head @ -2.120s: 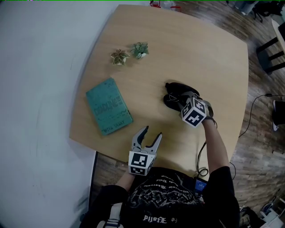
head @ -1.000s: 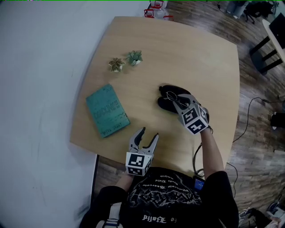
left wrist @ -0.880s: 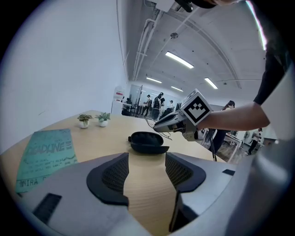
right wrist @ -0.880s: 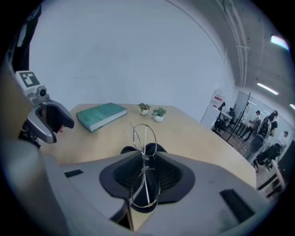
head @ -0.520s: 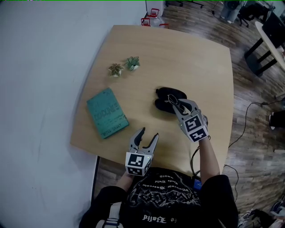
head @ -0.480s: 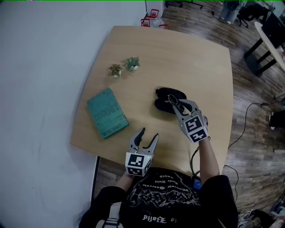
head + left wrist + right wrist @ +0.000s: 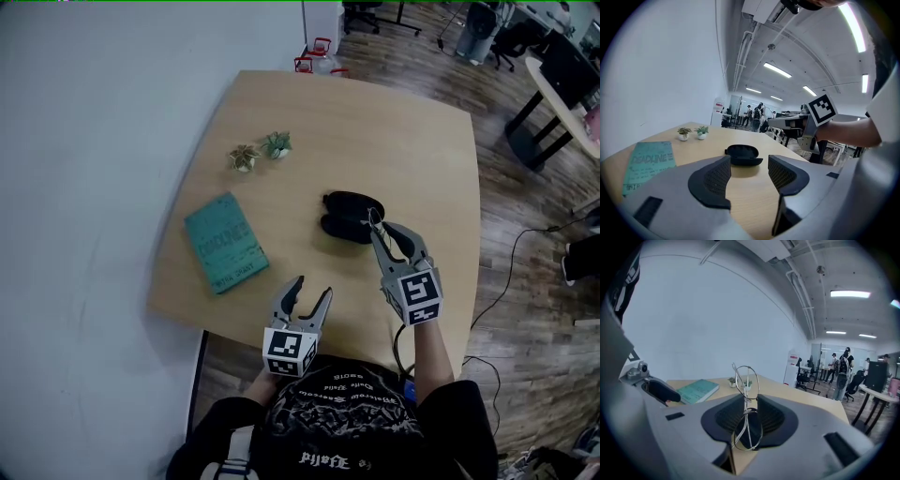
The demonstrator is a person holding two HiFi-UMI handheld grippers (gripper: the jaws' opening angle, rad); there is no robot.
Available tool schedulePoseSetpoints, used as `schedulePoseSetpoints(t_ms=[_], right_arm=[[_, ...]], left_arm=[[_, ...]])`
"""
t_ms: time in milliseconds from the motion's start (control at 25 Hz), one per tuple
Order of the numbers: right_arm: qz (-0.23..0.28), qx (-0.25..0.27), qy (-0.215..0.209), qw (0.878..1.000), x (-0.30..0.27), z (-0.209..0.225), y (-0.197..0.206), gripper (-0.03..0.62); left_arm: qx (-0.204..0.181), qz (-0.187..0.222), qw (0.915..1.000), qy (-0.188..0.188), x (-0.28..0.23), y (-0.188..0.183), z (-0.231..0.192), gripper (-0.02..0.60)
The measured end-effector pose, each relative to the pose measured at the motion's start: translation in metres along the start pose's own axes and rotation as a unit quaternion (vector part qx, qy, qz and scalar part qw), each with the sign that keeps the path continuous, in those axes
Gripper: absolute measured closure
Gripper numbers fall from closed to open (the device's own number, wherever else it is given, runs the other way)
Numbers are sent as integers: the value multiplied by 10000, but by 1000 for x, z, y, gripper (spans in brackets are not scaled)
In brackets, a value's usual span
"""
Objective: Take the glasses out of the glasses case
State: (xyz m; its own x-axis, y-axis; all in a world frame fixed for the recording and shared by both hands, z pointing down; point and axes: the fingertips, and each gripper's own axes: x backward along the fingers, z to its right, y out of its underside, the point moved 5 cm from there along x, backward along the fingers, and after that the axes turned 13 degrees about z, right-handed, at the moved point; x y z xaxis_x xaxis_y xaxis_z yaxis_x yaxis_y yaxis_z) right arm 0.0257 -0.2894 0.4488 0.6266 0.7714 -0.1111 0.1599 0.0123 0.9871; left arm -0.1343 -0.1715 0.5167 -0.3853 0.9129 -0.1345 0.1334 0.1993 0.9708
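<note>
Right gripper view: pads clamped on the wire-rimmed glasses, which are out of their case.
The right gripper pinches them upright, one lens poking above its jaws. Just past its tips in the head view, the open black glasses case sits on the wooden table. The left gripper hovers at the near edge, jaws apart, nothing between them. A teal book lies further left.

My right gripper clamps the wire-framed glasses upright between its pads; a teal book lies far left.
</note>
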Motion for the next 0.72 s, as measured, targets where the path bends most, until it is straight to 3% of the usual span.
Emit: schedulePoseSetpoints(t_ms=[360,720], right_arm=[[753,-409,664,9941,60,-7,-13,502],[1219,-779,1005,9844,117,-17,-5,502]], left_arm=[[-43,251,9997,32,6,-11,12,326],[-104,388,9991,115,14,-18,27,326]])
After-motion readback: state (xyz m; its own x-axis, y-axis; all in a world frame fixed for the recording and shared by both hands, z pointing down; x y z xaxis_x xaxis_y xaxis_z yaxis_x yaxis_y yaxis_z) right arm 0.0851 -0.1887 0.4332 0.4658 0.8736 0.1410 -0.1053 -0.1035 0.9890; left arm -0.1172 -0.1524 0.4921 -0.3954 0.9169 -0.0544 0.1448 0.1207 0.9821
